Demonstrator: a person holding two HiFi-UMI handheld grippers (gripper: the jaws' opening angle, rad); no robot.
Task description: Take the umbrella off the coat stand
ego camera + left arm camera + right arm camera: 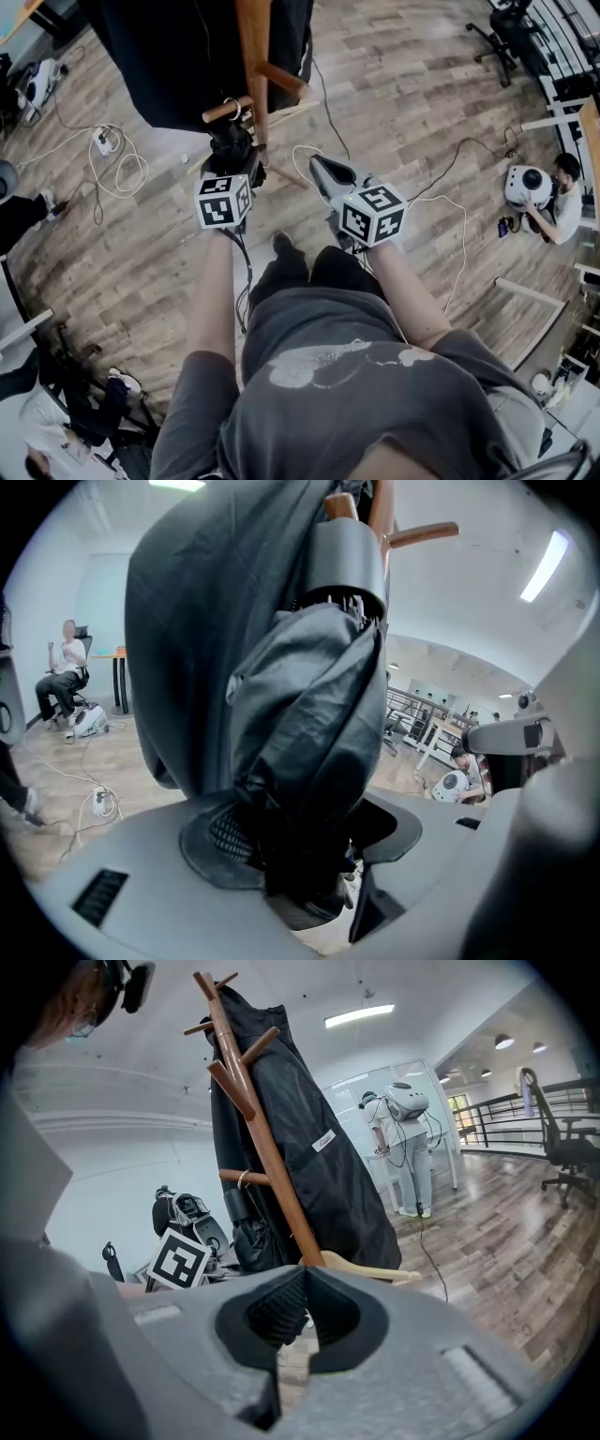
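Observation:
A folded black umbrella [232, 142] hangs by its strap from a low peg [225, 111] of the wooden coat stand [253, 56]. My left gripper [232, 157] is shut on the umbrella's bunched fabric [309, 724], just under its dark handle [345, 560]. A long black coat [169, 56] drapes over the stand behind it. The right gripper view shows the stand [258, 1119] with the umbrella [248, 1227] beside its pole. My right gripper [321, 171] hovers to the right of the stand, shut, with nothing between its pads [281, 1312].
Cables and a power strip [105, 142] lie on the wood floor at left. A seated person [562, 202] with a white device is at right, an office chair [497, 37] beyond. Another person in white [408, 1147] stands behind the coat.

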